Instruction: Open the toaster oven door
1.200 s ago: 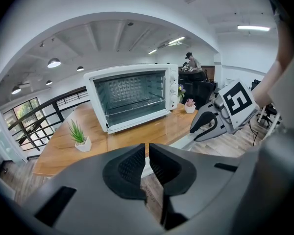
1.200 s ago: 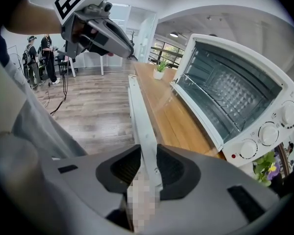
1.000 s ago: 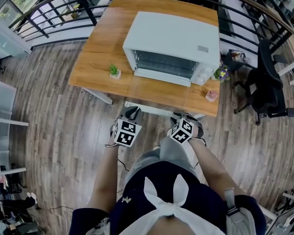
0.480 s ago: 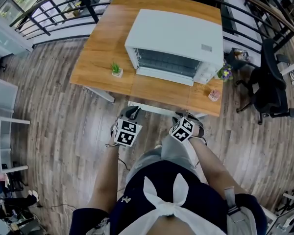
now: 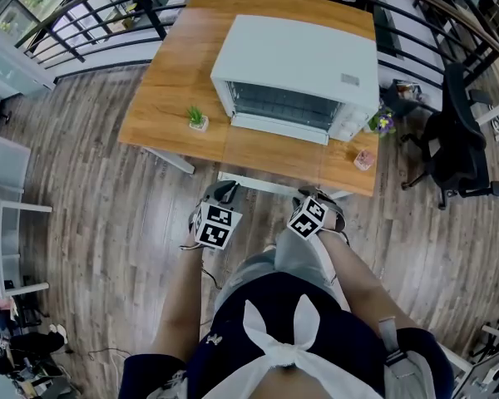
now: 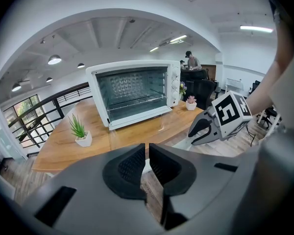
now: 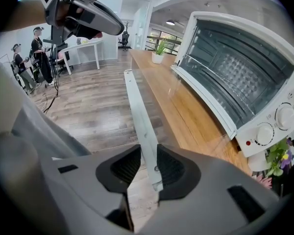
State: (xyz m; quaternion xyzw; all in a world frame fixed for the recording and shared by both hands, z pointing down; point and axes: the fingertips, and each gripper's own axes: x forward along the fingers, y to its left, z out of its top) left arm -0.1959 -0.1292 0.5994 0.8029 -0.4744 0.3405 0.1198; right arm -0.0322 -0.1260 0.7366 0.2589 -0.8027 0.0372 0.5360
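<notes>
Wooden table (image 5: 162, 98) carries the boxy white toaster oven (image 5: 299, 61); its clear glass door (image 7: 159, 94) lies open in front, nearly invisible apart from a slim white handle (image 7: 137, 106). The right gripper (image 7: 146, 166) pinches that handle with ribbed pads; the left gripper (image 6: 147, 163), also before the oven, has jaws nearly together, empty.

head view looks steeply down on the table (image 5: 162, 90). both gripper views face the toaster oven (image 6: 132, 94) from nearby.
</notes>
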